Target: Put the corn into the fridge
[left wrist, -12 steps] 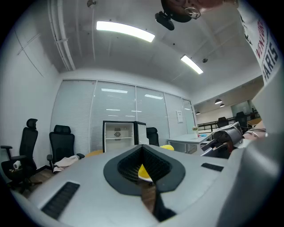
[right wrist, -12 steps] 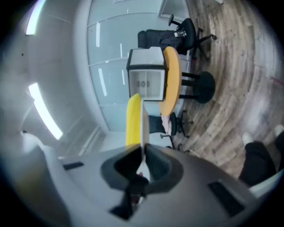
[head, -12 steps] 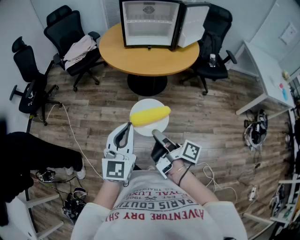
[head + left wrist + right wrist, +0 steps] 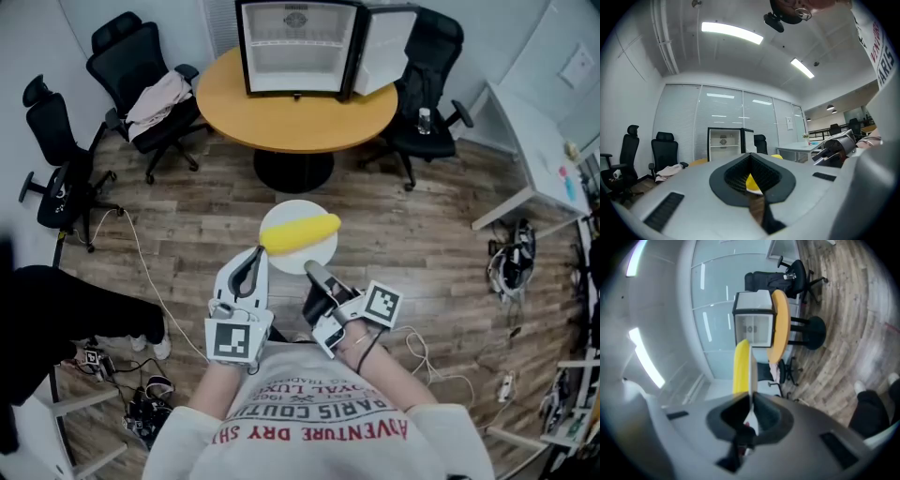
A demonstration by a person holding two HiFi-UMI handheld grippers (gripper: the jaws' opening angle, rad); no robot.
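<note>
Bright, even light from ceiling strips (image 4: 732, 32) (mild glare); gripper views fisheye-warped with dark corners; right gripper (image 4: 751, 401) and clamped plate (image 4: 753, 376) edge blurred.

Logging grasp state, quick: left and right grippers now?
Left gripper: closed, empty.
Right gripper: closed on the plate carrying the corn.

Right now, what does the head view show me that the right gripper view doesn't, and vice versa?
Head view only: the whole round plate face-up, the left gripper at its near rim, and the person's printed shirt. Right gripper view only: the plate edge-on, clamped between the jaws of the right gripper, and a ceiling light. Both: the corn lying on the plate, the open fridge on the round table, black chairs.
</note>
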